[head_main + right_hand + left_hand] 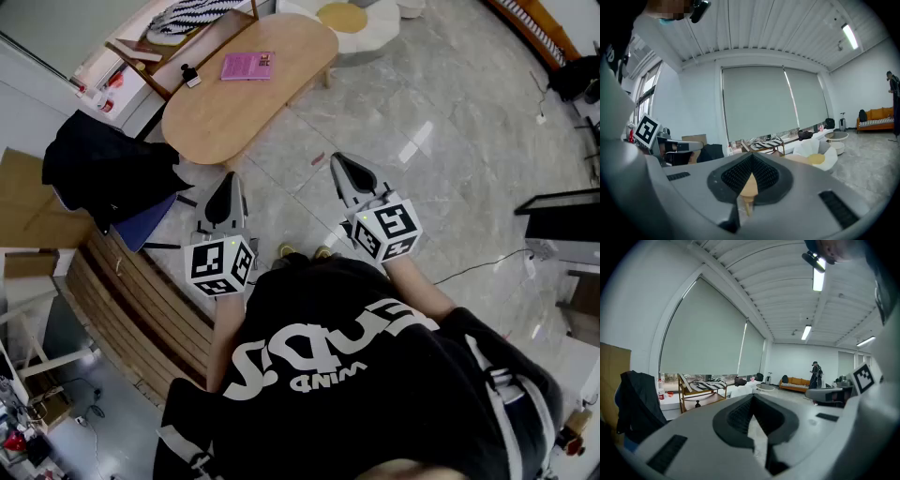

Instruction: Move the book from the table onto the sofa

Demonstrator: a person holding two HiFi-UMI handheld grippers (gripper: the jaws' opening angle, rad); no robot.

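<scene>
While the person stood back from the wooden table (234,117), the pink book (247,66) just lay flat near the table's far edge. The left gripper (228,187) and right gripper (347,173) hung short of the table, both with jaws pinched together on nothing.

Book (247,66) on table (253,122), near far edge. Chair (202,37) behind table, cushion (187,14) on it. Jacket (98,164) left of table. Soft seat (356,23) behind table's right end. Left gripper (228,180) and right gripper (339,162) side by side before table's near end, well apart from book. Sofa (794,384) far off by back wall, person (816,375) beside it
</scene>
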